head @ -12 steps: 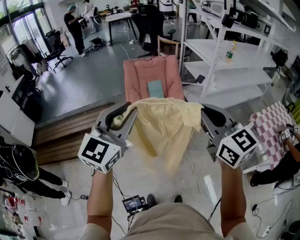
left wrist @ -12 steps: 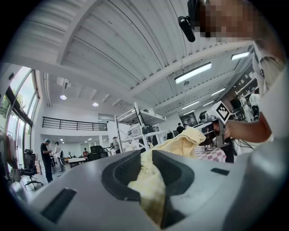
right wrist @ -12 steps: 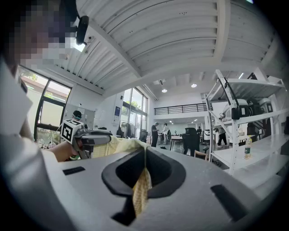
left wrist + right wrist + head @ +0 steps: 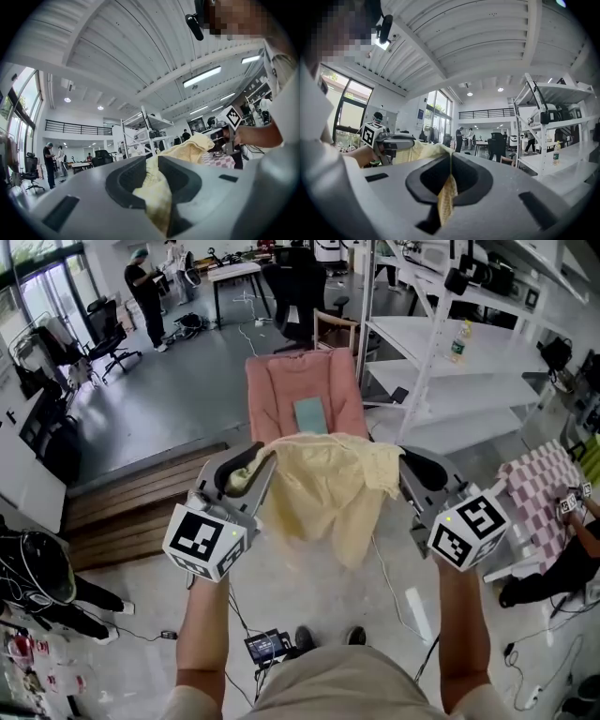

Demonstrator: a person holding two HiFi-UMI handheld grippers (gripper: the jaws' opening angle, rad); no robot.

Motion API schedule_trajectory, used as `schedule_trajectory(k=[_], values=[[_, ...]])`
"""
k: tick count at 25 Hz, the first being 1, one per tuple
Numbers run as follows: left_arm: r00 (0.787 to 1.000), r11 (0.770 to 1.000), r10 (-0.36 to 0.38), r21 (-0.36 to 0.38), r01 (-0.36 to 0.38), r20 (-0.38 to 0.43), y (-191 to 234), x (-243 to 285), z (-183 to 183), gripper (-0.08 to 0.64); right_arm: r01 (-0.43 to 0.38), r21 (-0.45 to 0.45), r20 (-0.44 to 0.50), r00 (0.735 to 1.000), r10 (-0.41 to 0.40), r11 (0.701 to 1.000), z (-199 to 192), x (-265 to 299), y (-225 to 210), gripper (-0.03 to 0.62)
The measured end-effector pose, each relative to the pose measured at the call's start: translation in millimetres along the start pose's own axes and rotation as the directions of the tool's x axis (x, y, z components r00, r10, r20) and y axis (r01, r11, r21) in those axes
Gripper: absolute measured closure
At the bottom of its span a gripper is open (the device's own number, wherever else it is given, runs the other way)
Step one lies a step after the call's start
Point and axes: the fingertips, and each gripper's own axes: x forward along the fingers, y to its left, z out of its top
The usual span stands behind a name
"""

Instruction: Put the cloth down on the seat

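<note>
Work area: an open workshop floor, with a pink padded chair (image 4: 302, 390) standing ahead of the person, beside a white shelf rack (image 4: 441, 352). Its seat faces the person and carries only a small blue-green flat item (image 4: 310, 415), lying roughly in the middle of the cushion.

Task item: the pale yellow cloth (image 4: 323, 488) is off the seat. It hangs in the air between the two grippers, spread along its top edge and sagging to a loose point below. In the head view it sits in front of the chair's near edge, and no part of it appears to rest on the cushion.

Left gripper (image 4: 246, 472): clenched on a bunched corner of the cloth, with a thick wad filling the gap between the jaws.

Right gripper (image 4: 411, 472): clenched on the opposite corner, pinching a thin fold.

Assessment: pick-up and spreading look complete and the carry is under way. Outstanding work is to bring the cloth forward over the seat, lower it onto the cushion and release both corners. The blue-green item is likely to end up covered.
</note>
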Motion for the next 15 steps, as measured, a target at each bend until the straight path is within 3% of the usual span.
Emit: schedule_trajectory(k=[15], values=[[1.000, 0.998, 0.012, 0.064, -0.012, 0.006, 33.5, 1.8, -44.2, 0.486, 0.081, -0.057, 0.010, 0.997, -0.081, 0.995, -33.6, 45.2, 8.6, 0.591]])
